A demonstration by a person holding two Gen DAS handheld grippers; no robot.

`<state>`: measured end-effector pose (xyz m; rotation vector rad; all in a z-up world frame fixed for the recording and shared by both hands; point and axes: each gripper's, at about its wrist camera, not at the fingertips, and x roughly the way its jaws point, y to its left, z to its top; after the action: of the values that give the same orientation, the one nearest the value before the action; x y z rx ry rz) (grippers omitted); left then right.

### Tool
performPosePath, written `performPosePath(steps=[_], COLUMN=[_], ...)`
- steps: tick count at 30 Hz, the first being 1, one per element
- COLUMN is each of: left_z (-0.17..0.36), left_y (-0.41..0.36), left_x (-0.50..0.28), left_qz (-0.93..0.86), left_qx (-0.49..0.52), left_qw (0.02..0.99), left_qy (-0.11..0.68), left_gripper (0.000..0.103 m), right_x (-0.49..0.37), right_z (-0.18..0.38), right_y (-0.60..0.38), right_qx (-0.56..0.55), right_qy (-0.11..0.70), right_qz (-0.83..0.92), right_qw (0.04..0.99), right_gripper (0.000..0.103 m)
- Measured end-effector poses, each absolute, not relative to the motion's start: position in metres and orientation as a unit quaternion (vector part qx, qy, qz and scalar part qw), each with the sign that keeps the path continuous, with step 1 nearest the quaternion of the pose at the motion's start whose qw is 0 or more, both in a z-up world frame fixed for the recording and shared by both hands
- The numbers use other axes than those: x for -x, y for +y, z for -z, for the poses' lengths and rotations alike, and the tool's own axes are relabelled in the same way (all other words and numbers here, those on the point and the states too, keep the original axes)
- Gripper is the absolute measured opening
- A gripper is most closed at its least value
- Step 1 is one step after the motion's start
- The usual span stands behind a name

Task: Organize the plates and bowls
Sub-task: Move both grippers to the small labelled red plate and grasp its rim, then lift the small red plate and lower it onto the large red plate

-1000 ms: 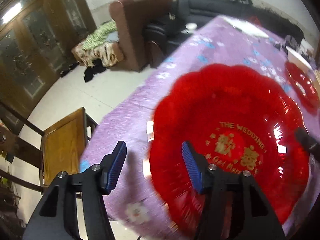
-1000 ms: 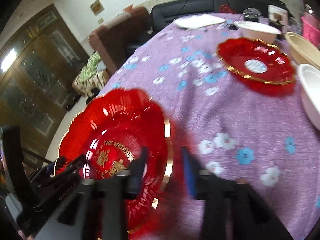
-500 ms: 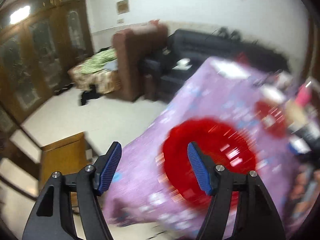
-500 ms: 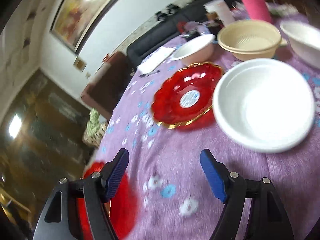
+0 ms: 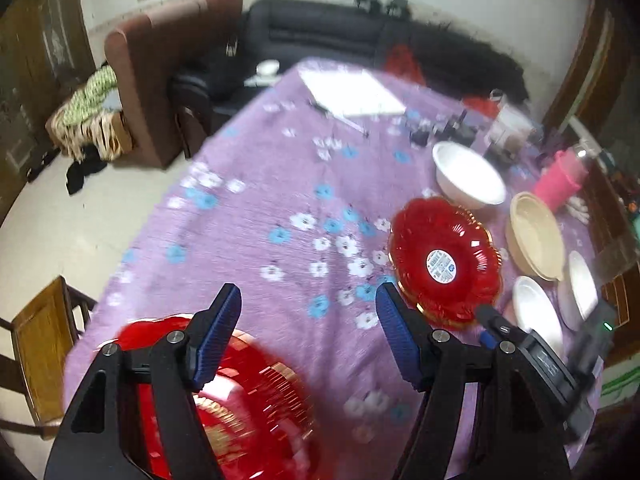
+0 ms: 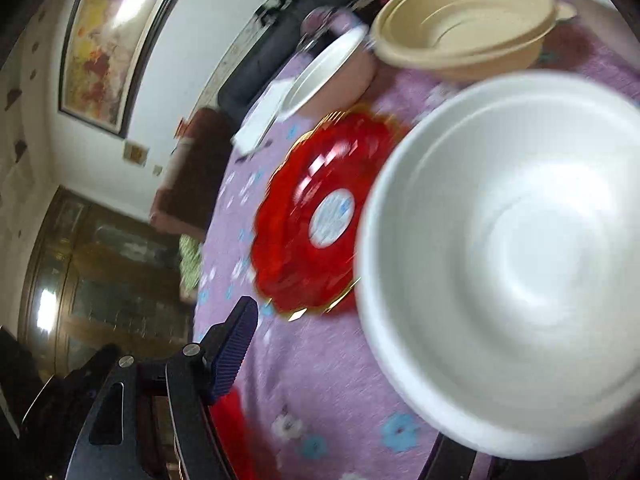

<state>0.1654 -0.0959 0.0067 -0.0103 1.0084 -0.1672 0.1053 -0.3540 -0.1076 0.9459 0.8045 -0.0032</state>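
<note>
My left gripper (image 5: 308, 336) is open and empty above the purple flowered tablecloth (image 5: 280, 208). A red wedding plate (image 5: 256, 408) lies under its left finger at the near table edge. A second red plate (image 5: 444, 264) with a white sticker lies ahead to the right; it also shows in the right wrist view (image 6: 316, 216). My right gripper is open; its left finger (image 6: 234, 350) shows, and a large white bowl (image 6: 512, 264) fills the space before it, hiding the right finger. The right gripper body shows in the left wrist view (image 5: 544, 364).
A white bowl (image 5: 468, 176), a beige bowl (image 5: 536, 236), white dishes (image 5: 536, 320), a pink cup (image 5: 560, 180) and a white sheet (image 5: 352, 92) lie on the table. A wooden chair (image 5: 36, 344) stands at the left. Sofas (image 5: 320, 36) stand beyond the table.
Both grippers swung right along the table. The left one left the wedding plate behind, low at its left. The right one opened, then closed in on the large white bowl.
</note>
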Motion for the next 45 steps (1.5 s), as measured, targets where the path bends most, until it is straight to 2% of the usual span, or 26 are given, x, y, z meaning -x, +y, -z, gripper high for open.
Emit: performPosePath(steps=[10, 17, 20, 22, 27, 30, 33, 37, 38, 39, 40, 42, 44, 45], left_z=[0.045, 0.063, 0.061, 0.057, 0.044, 0.056, 0.074, 0.079, 0.078, 0.076, 0.076, 0.078, 0.08, 0.08], left_y=[-0.128, -0.145, -0.15, -0.151, -0.15, -0.16, -0.161, -0.161, -0.161, -0.162, -0.163, -0.167, -0.17, -0.171], left_x=[-0.219, -0.23, -0.23, -0.229, -0.225, -0.229, -0.233, -0.233, -0.233, -0.232, -0.232, -0.23, -0.23, -0.231], left_qz=[0.054, 0.043, 0.044, 0.057, 0.086, 0.087, 0.087, 0.097, 0.096, 0.092, 0.091, 0.093, 0.096, 0.096], left_qx=[0.04, 0.032, 0.029, 0.037, 0.084, 0.078, 0.104, 0.137, 0.135, 0.128, 0.119, 0.106, 0.096, 0.095], left_qw=[0.831, 0.821, 0.821, 0.814, 0.824, 0.811, 0.794, 0.793, 0.797, 0.802, 0.803, 0.802, 0.803, 0.805], left_qy=[0.553, 0.569, 0.569, 0.577, 0.553, 0.573, 0.593, 0.586, 0.58, 0.576, 0.577, 0.581, 0.581, 0.578], left_gripper=[0.07, 0.07, 0.069, 0.069, 0.069, 0.069, 0.069, 0.069, 0.064, 0.052, 0.047, 0.027, 0.018, 0.017], right_x=[-0.133, -0.138, -0.138, -0.136, -0.133, -0.133, -0.132, -0.134, -0.134, -0.135, -0.134, -0.133, -0.132, -0.132], right_z=[0.104, 0.11, 0.111, 0.112, 0.114, 0.114, 0.117, 0.118, 0.118, 0.12, 0.123, 0.13, 0.137, 0.137], right_y=[-0.374, -0.375, -0.376, -0.378, -0.381, -0.381, -0.384, -0.383, -0.382, -0.384, -0.386, -0.393, -0.399, -0.399], right_qx=[-0.446, -0.464, -0.461, -0.46, -0.467, -0.464, -0.475, -0.467, -0.463, -0.464, -0.47, -0.491, -0.515, -0.515], right_qy=[0.373, 0.35, 0.351, 0.354, 0.354, 0.354, 0.346, 0.346, 0.348, 0.349, 0.35, 0.353, 0.352, 0.352], right_qz=[0.017, 0.006, 0.004, 0.012, 0.01, 0.013, 0.012, 0.016, 0.019, 0.022, 0.023, 0.026, 0.022, 0.022], right_qw=[0.814, 0.814, 0.815, 0.814, 0.811, 0.812, 0.809, 0.814, 0.815, 0.814, 0.81, 0.796, 0.782, 0.782], right_gripper=[0.076, 0.075, 0.071, 0.061, 0.058, 0.053, 0.052, 0.049, 0.044, 0.036, 0.025, 0.011, 0.01, 0.01])
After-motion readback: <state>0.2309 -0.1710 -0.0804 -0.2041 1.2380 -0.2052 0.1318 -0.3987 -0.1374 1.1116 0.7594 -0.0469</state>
